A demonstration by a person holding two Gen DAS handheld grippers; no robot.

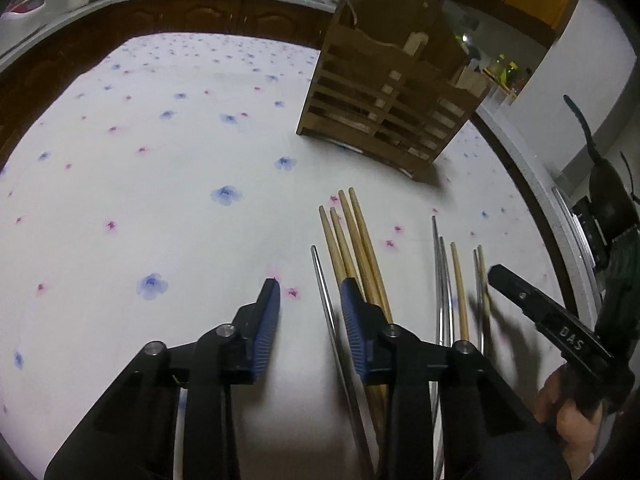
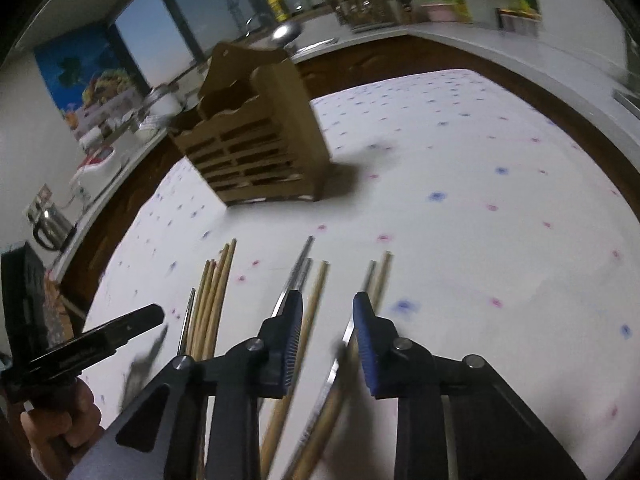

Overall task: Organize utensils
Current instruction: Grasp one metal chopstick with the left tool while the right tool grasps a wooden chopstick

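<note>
Wooden and metal chopsticks lie side by side on a flowered white tablecloth [image 1: 160,160]. My left gripper [image 1: 310,300] stands open just above the cloth. One metal chopstick [image 1: 322,280] runs between its blue pads, and a bundle of wooden chopsticks [image 1: 352,236] lies under its right finger. My right gripper [image 2: 328,308] is open too, with a wooden chopstick [image 2: 318,292] and a metal one [image 2: 340,356] in the gap, and no pad presses on either. A slatted wooden utensil holder [image 1: 380,120] [image 2: 256,148] stands upright beyond the chopsticks.
A curved white counter with dark wood fronts [image 1: 180,16] rings the table. On it sit jars, a steel kettle [image 2: 50,224] and a dark pot [image 1: 608,196]. A person's hand [image 2: 60,420] holds the other tool at the left edge of the right wrist view.
</note>
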